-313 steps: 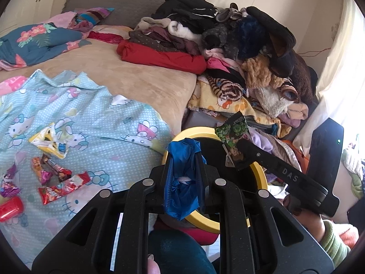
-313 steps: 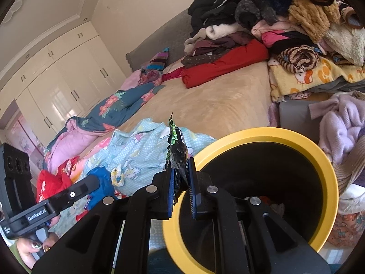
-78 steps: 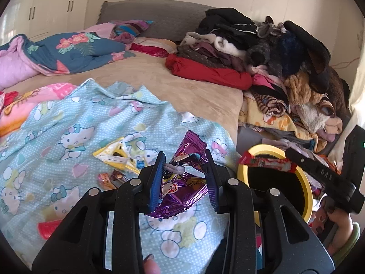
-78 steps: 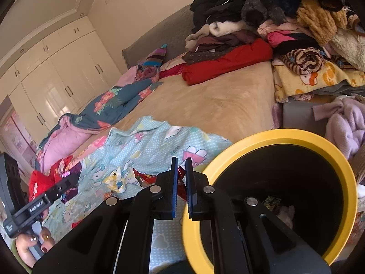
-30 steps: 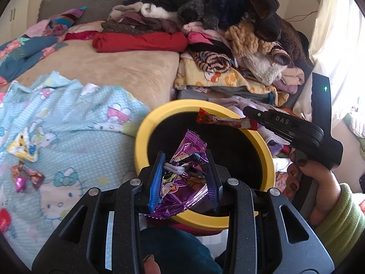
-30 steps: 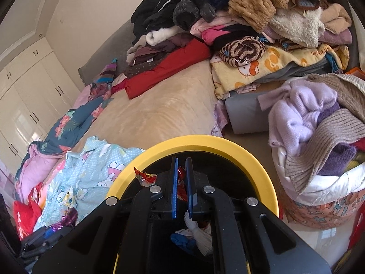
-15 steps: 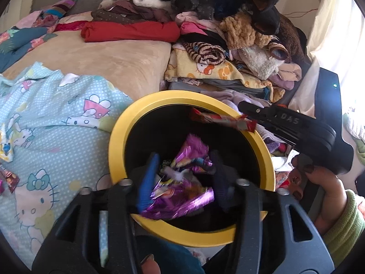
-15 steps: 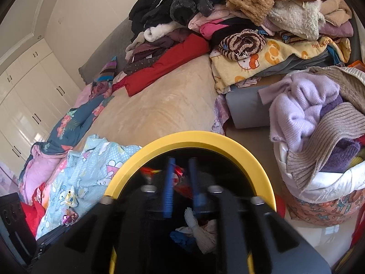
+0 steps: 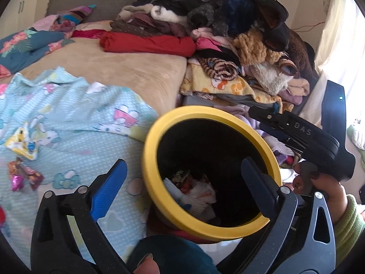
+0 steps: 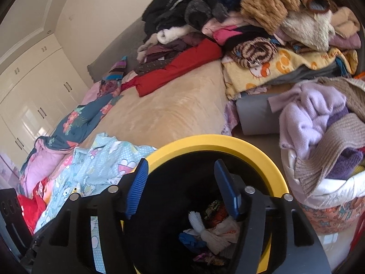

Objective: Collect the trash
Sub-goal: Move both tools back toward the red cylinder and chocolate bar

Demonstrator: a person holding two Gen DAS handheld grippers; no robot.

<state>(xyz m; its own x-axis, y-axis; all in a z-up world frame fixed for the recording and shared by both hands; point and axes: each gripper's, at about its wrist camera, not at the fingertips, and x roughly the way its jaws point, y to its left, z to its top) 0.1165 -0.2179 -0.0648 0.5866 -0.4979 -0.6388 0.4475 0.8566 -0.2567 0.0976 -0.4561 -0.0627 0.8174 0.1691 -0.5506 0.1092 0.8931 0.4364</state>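
Note:
A black bin with a yellow rim (image 9: 157, 123) stands beside the bed; it also shows in the right wrist view (image 10: 228, 145). Wrappers and white tissue (image 9: 196, 189) lie at its bottom, also seen in the right wrist view (image 10: 214, 230). My left gripper (image 9: 182, 178) is open and empty over the bin's near edge. My right gripper (image 10: 182, 182) is open and empty above the bin's mouth; it shows in the left wrist view (image 9: 294, 130) at the bin's far right. A yellow wrapper (image 9: 21, 141) and small pink and red wrappers (image 9: 22, 175) lie on the light blue Hello Kitty sheet (image 9: 68, 118).
A tall heap of clothes (image 9: 228, 34) fills the bed's right side. A folded red cloth (image 9: 146, 43) lies on the tan blanket. A basket of knitwear (image 10: 324, 137) stands right of the bin. White wardrobes (image 10: 29, 86) are at far left.
Both grippers have opened. The purple wrapper has left my left gripper and the red wrapper has left my right gripper; both now lie in the bin.

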